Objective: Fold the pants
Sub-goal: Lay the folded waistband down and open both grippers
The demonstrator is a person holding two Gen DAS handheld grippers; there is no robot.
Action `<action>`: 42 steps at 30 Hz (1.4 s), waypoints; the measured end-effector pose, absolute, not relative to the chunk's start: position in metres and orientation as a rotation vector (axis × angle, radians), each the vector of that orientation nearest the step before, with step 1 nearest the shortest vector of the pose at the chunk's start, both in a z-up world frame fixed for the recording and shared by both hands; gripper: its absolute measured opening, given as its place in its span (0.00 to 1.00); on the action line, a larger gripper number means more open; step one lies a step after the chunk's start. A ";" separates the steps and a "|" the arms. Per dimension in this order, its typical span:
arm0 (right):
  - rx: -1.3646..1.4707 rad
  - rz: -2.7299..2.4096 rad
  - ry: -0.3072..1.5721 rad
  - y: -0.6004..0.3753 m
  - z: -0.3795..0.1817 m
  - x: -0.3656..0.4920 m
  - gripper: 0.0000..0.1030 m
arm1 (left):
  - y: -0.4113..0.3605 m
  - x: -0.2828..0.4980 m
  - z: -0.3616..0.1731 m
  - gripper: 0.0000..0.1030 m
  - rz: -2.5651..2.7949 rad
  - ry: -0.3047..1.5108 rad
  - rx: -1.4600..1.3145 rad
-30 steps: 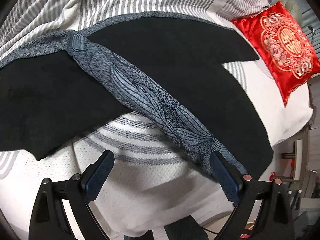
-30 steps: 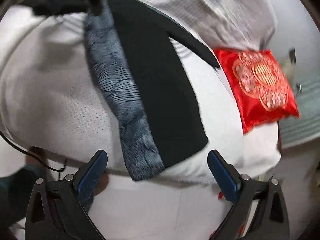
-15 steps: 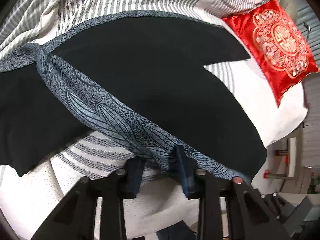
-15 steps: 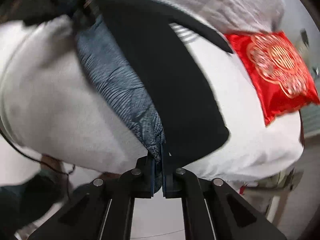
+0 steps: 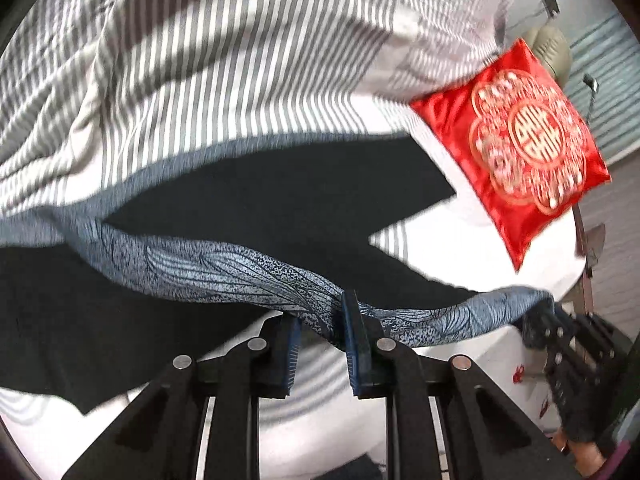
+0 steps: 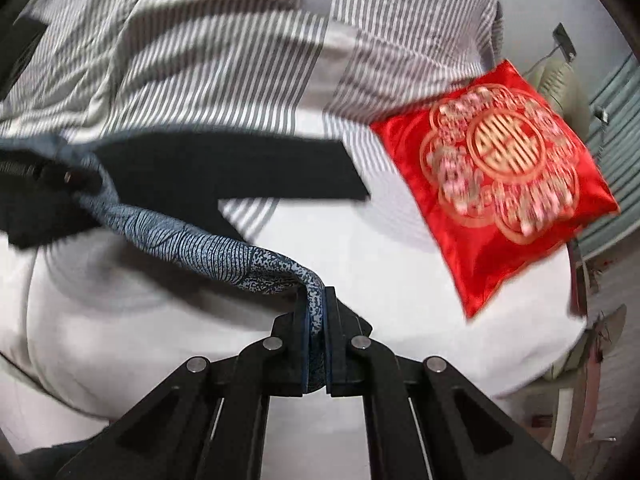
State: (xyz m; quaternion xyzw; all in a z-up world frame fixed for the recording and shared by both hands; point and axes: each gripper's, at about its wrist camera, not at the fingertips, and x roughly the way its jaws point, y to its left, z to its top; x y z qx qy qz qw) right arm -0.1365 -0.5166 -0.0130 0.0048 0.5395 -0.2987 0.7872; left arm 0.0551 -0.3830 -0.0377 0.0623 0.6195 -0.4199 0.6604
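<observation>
Left wrist view: the left gripper (image 5: 326, 334) fills the lower middle of the frame, its blue pads pinched on the patterned blue-grey waistband (image 5: 224, 268) of a pair of black pants (image 5: 256, 204). The band runs as a raised strip from the left edge, through the pads, to the lower right, where the right gripper (image 5: 538, 322) clamps its far end. The black legs spread flat on the bed (image 5: 460, 216) across the middle of the frame, one reaching toward the right, the other dropping to the lower left. A striped grey-and-white quilt (image 5: 200, 60) bunches across the top. A red embroidered cushion (image 5: 520, 148) lies at the upper right, apart from the pants.

Right wrist view: the right gripper (image 6: 318, 344) at the lower middle has its pads closed tight on the waistband's end (image 6: 200, 240), which rises off the white bed (image 6: 380, 272) and stretches to the left edge, where the left gripper (image 6: 56, 176) holds it, blurred. One black leg (image 6: 240, 168) lies across the middle left. The cushion (image 6: 500, 176) sits at the right, the quilt (image 6: 240, 40) above.

Holding both ends of the band likely lets the person lift the waist evenly and carry it over the legs for the fold.
</observation>
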 end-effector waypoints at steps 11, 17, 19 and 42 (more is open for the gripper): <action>0.089 -0.381 1.287 -0.674 -0.057 -0.017 0.05 | -0.483 0.130 -0.063 0.20 -0.752 1.416 0.153; 0.193 -0.257 1.413 -0.723 -0.127 0.032 0.05 | -0.515 0.152 -0.105 0.21 -0.628 1.453 0.228; 0.220 -0.231 1.442 -0.729 -0.148 0.037 0.06 | -0.522 0.154 -0.113 0.21 -0.601 1.471 0.256; 0.587 -0.343 1.348 -0.758 -0.124 -0.050 0.83 | -0.459 0.146 -0.077 0.79 -0.490 1.380 0.378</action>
